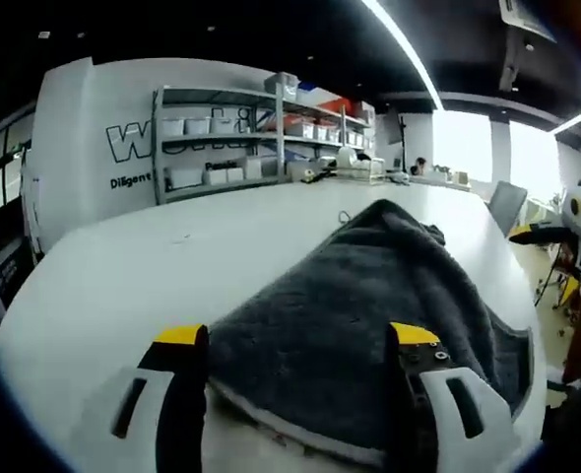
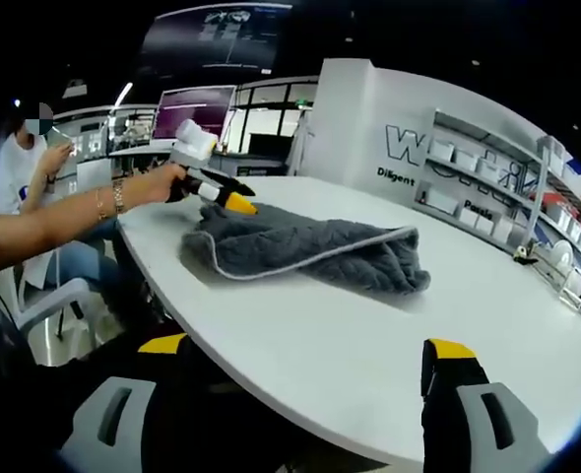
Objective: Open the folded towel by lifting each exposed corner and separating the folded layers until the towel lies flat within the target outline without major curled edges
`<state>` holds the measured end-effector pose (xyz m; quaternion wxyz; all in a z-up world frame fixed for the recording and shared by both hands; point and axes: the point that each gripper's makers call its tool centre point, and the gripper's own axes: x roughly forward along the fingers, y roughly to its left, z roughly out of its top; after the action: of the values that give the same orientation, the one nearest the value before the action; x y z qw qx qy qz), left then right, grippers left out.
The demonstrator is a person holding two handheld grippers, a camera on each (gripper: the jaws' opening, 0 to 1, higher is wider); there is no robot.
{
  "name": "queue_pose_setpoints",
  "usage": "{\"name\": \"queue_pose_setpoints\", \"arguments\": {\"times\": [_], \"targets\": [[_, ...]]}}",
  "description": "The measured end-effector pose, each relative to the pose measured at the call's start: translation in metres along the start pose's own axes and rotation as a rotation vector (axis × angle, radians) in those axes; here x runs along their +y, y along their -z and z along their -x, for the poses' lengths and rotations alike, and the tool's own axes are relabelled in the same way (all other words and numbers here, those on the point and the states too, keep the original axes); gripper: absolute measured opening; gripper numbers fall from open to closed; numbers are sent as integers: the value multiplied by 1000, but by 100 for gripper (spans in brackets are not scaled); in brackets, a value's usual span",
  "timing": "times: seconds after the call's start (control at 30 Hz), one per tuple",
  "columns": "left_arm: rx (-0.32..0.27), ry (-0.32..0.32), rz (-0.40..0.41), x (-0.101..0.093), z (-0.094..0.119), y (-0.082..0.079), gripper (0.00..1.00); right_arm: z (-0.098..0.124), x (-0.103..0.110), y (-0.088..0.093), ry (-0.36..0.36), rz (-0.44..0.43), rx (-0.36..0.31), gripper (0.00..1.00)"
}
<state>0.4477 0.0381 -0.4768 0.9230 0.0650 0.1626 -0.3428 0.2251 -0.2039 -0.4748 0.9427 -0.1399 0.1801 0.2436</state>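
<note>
From my right gripper (image 2: 305,370), jaws spread wide, I saw a broad bare stretch of white table (image 2: 369,325) between me and the towel (image 2: 310,251), so that approach lay free. The left gripper (image 2: 233,200) and the hand (image 2: 153,184) holding it stood at the towel's far edge, blocking that side. In the left gripper view, bare tabletop lay open to the left of the towel and beyond it; shelves (image 1: 261,138) stood well back.

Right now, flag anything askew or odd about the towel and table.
The grey towel lies bunched and folded on the white table, its light-edged hem curling up. The left gripper is at its far corner. Nothing looks spilled or damaged.
</note>
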Motion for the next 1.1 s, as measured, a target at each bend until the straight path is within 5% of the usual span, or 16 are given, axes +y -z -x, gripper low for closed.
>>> {"name": "queue_pose_setpoints", "arguments": {"times": [0.23, 0.67, 1.1], "targets": [[41, -38, 27, 12, -10, 10, 44, 2, -6, 2, 17, -9, 4, 99], [55, -134, -29, 13, -22, 17, 21, 2, -6, 4, 16, -9, 8, 99], [70, -160, -57, 28, -37, 12, 14, 0, -5, 5, 9, -6, 12, 99]]}}
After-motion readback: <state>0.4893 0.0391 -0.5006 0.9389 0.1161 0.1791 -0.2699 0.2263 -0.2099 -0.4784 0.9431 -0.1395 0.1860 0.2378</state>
